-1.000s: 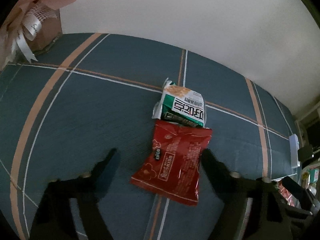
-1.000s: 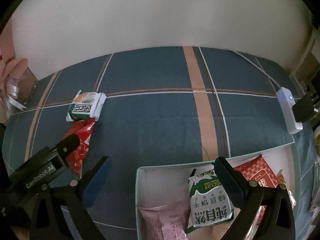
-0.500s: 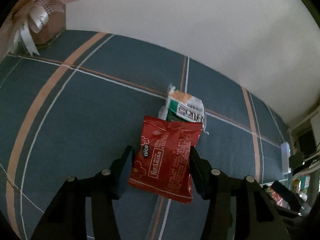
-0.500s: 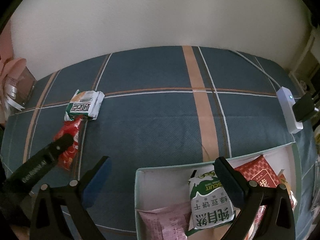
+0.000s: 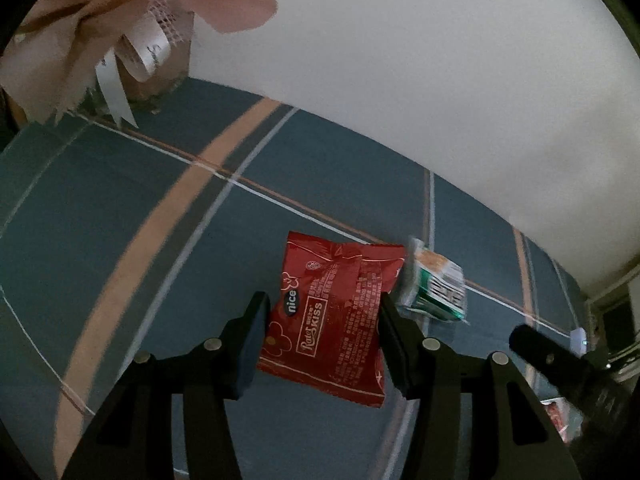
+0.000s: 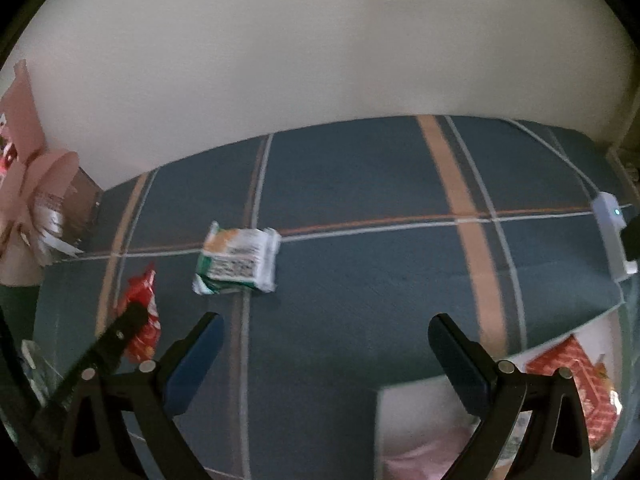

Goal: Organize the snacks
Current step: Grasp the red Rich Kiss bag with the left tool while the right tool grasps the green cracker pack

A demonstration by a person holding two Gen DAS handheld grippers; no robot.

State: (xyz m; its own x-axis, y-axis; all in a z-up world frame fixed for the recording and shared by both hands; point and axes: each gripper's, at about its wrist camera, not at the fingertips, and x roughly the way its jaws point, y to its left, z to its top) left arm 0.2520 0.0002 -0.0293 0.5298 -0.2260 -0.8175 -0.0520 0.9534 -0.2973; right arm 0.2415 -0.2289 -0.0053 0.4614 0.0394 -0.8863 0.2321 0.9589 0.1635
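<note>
Red packet (image 5: 334, 320) is pinched across its width by left claw (image 5: 320, 344); box (image 6: 404, 416) lies rightward, under the spread, empty right claw (image 6: 326, 354)

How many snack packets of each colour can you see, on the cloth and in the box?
Red: 2, the red Kiss packet held by the left gripper, and one in the white box.
Green and white: 1, on the cloth.
Pink: 1, in the box.
Total: 4.

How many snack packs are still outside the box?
2: the red pack is held in the left hand-held gripper; the green pack lies on the cloth. Others may be hidden.
</note>
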